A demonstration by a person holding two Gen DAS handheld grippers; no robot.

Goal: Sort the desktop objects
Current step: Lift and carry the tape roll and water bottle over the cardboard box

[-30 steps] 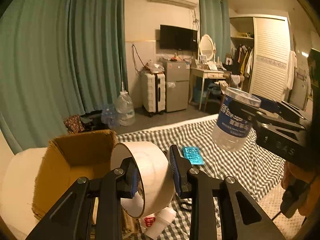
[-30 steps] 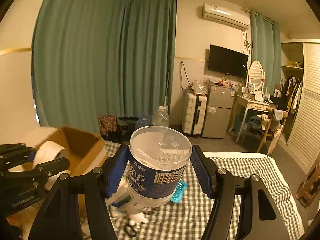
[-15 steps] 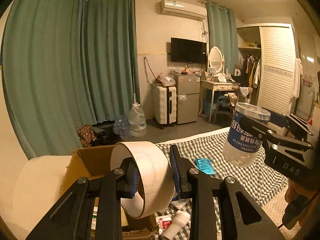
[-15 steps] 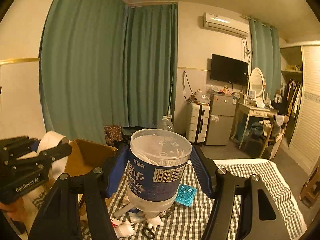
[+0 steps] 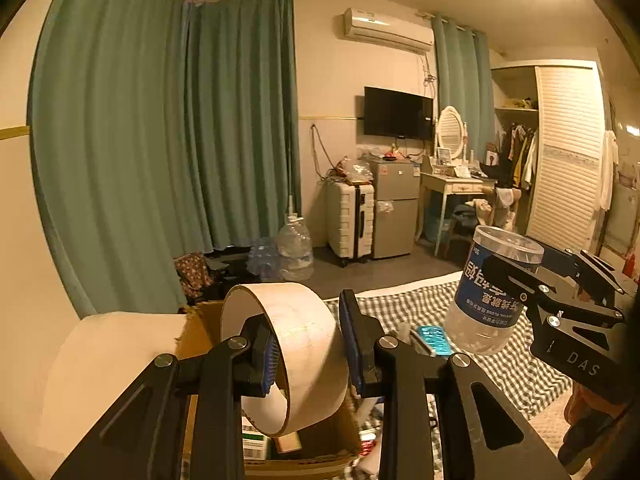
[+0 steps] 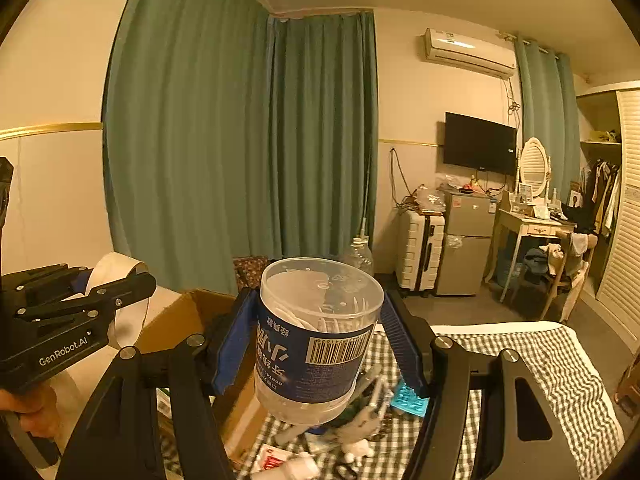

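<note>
My left gripper [image 5: 308,356] is shut on a wide roll of beige tape [image 5: 298,344], held on edge above the open cardboard box [image 5: 304,458]. My right gripper [image 6: 320,344] is shut on a clear plastic jar with a blue label [image 6: 316,336], upside down, with white picks inside. In the left wrist view that jar [image 5: 490,292] hangs to the right of the tape, over the checked cloth [image 5: 516,364]. The right wrist view shows the left gripper [image 6: 120,284] with the tape [image 6: 116,268] at the far left, beside the box [image 6: 180,320].
A teal blister pack [image 5: 434,338] lies on the checked cloth, with small white bottles and packets [image 6: 296,464] scattered near the box. A white rounded surface [image 5: 108,360] stands left of the box. A suitcase [image 5: 350,220], a small fridge and a dressing table stand far behind.
Both grippers have risen and drifted left toward the box, with the tape and the jar still held. The box now sits lower in both views, under the tape.
</note>
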